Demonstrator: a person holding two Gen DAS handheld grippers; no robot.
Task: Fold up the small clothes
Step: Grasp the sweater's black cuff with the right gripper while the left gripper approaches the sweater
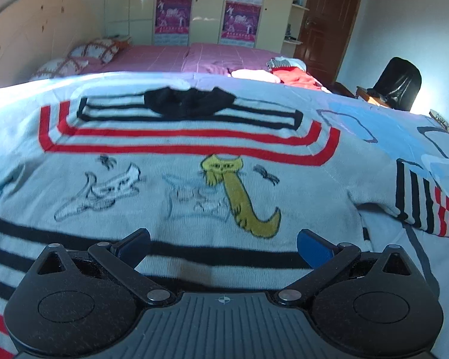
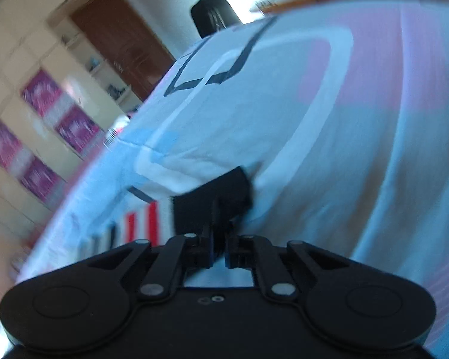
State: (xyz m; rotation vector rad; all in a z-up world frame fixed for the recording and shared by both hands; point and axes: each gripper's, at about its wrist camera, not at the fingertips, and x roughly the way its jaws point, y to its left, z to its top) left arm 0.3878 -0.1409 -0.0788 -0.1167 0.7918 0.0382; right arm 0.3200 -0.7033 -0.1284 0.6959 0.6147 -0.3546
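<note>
Left gripper (image 1: 223, 249) gapes above spread sweater (image 1: 194, 185).

Far off, a pink bed (image 1: 176, 56) with pillows (image 1: 95, 49) at left; behind it cream wardrobes (image 1: 206, 3) bearing magenta posters (image 1: 173, 15). Brown door (image 1: 326, 21) and black chair (image 1: 399, 82) at right.

No lettering could be read anywhere. The magenta posters (image 1: 173, 18) on the cream wardrobe doors (image 1: 205, 6) carried rows of print too small and blurred to make out, and in the right wrist view they were smeared.
</note>
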